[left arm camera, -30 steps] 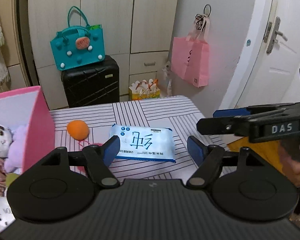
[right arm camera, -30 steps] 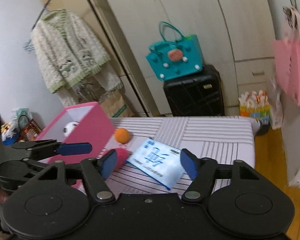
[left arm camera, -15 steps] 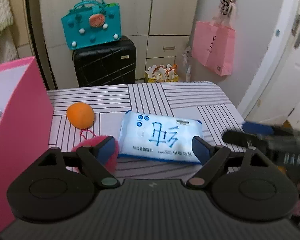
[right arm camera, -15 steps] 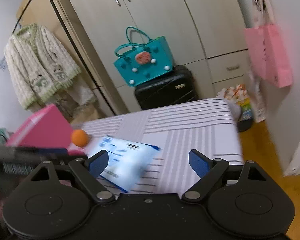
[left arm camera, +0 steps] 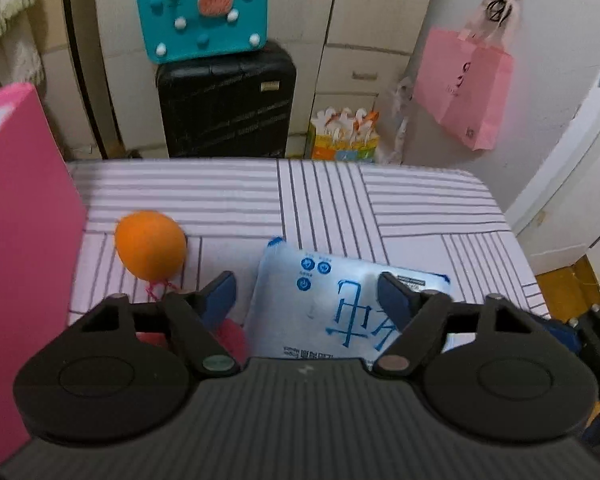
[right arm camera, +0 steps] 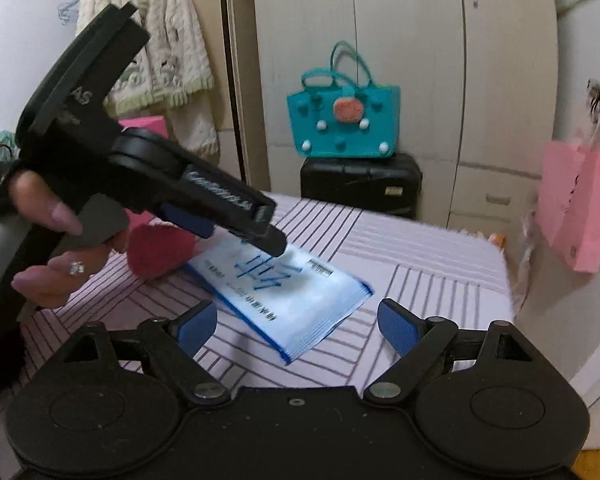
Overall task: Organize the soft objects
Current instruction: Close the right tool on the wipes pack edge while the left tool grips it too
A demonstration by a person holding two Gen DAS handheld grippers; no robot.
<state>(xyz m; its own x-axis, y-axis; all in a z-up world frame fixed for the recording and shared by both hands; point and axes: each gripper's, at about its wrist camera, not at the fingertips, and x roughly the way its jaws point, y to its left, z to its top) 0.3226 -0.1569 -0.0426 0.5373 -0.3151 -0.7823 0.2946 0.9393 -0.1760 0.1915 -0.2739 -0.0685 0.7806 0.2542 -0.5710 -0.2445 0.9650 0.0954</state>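
Note:
A white and blue wipes pack lies flat on the striped table; it also shows in the right wrist view. My left gripper is open and hovers over the pack's left half, tilted down; the right wrist view shows it from the side. My right gripper is open, just in front of the pack's near corner. An orange ball lies left of the pack. A red fluffy ball sits beside the pack. A pink box stands at the table's left.
Behind the table stand a black suitcase with a teal bag on it. A pink bag hangs on the wall at right. The table's right edge drops to the floor.
My left gripper has moved forward and down over the wipes pack. My right gripper has swung left, so the left gripper and hand now fill its left side.

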